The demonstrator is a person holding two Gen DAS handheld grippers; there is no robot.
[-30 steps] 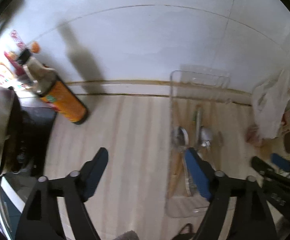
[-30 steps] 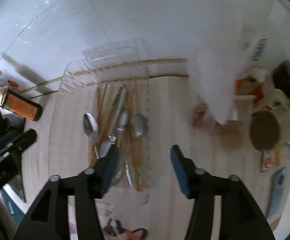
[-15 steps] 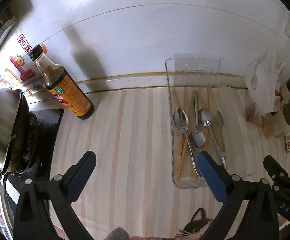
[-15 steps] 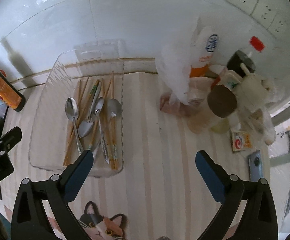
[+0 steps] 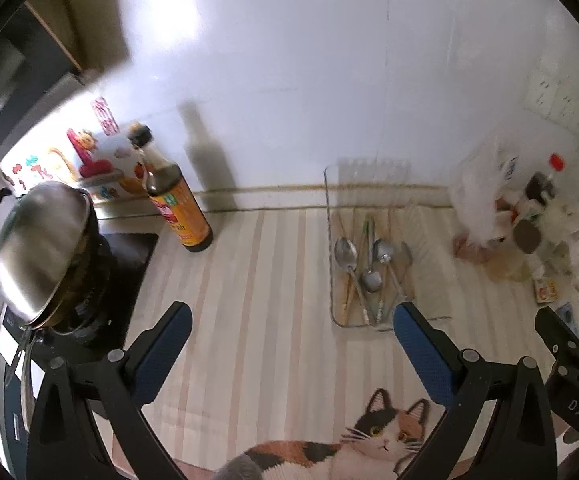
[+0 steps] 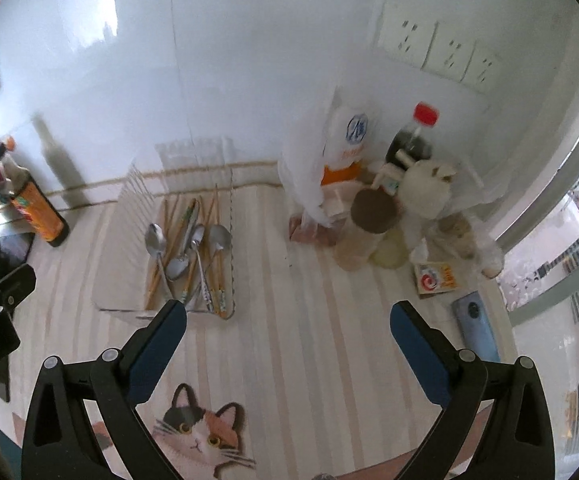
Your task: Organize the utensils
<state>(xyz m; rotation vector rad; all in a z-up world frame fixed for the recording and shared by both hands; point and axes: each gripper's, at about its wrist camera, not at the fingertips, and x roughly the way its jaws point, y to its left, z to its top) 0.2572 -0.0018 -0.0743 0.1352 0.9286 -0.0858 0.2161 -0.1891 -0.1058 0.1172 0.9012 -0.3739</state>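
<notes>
Both grippers backed off the tray (image 6: pixel 129 304); spoon handles overlap indistinctly.

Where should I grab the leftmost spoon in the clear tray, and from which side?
Take the leftmost spoon by its handle, below the bowl, coming from above with the right hand-held gripper, which is open and empty. It lies flat in the clear tray, bowl toward the wall, handle running toward you over the chopsticks. Straddle the handle crosswise; the tray walls block side approaches.
</notes>
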